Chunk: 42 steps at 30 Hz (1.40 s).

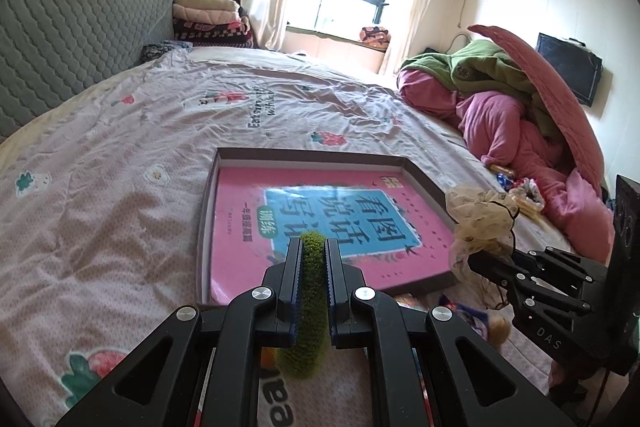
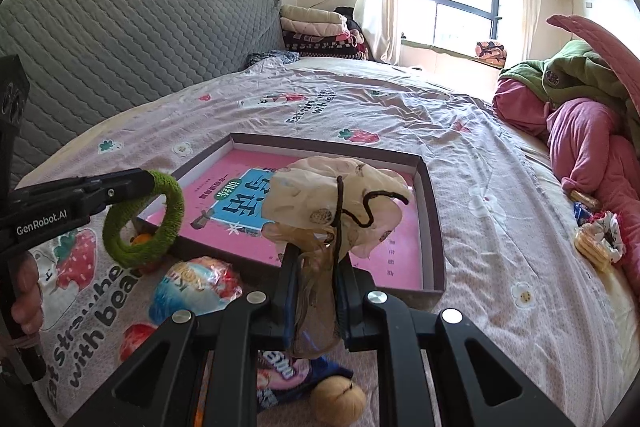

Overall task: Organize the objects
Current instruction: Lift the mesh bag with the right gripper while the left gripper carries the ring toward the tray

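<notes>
Left gripper (image 1: 313, 259) clamps a green ring (image 1: 310, 291) while right gripper (image 2: 316, 267) pinches a beige pouch (image 2: 340, 195), a shallow box (image 2: 434, 227) just ahead.

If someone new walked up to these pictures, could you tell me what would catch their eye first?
Probably the shallow box in the middle of the bed, with a bright pink book lying flat inside it. Next, what the grippers hold above its near edge: the left gripper is shut on a green yarn-wrapped ring, and the right gripper is shut on a crumpled beige patterned bag. A heap of pink and green bedding sits at the right.
</notes>
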Available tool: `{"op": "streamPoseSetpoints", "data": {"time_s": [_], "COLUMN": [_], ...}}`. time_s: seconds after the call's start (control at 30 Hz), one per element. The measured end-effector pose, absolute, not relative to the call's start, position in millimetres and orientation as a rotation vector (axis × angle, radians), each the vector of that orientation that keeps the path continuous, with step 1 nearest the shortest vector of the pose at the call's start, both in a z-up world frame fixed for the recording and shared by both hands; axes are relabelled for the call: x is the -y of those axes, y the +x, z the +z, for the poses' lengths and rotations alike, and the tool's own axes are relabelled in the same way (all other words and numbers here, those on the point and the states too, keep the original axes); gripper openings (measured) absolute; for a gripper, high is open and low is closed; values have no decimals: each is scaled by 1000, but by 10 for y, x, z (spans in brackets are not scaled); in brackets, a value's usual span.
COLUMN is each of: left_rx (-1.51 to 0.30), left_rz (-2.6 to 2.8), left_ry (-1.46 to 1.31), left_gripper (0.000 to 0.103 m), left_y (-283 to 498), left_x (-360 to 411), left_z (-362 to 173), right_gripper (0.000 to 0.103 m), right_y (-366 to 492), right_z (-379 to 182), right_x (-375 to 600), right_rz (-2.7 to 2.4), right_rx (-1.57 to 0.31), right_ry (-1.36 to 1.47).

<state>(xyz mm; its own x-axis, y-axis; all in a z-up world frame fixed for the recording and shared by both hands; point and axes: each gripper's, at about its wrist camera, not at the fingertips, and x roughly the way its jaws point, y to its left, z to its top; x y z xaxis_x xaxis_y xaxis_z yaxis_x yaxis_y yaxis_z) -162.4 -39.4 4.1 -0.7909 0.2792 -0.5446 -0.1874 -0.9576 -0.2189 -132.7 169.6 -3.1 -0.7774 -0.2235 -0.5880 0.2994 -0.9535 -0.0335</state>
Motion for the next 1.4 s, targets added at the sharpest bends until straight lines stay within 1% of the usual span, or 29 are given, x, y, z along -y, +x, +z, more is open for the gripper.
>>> {"op": "streamPoseSetpoints", "data": {"time_s": [0.3,0.37,0.67,1.17,1.23,1.33,1.4], "left_rx": [250,255,272,270,272,270,271], "left_rz": [2775,2784,2795,2803,2805,2807,2804], "left_ry": [-881,-877,-910,-923,-920,-915,-916], "left_gripper": [10,8,8,8,8,8,8], "left_y": [-1890,-1944,-2165,-2258,-2254,-2234,-2216], "left_x": [486,509,552,567,566,564,554], "left_z": [26,28,-59,-120,-113,-104,-102], "right_gripper": [17,17,18,19,19,24,29], "right_y": [-1540,-1586,-1789,-1929,-1928,-1937,-1932], "right_z": [-79,-104,-236,-353,-360,-360,-359], "right_x": [-1688,-1696,-1722,-1734,-1742,-1759,-1776], "right_rz": [-2713,-2710,-2700,-2674,-2670,-2673,-2676], "right_rx": [-170,-167,-157,-148,-135,-120,-107], "right_ry": [898,914,996,1058,1072,1085,1091]}}
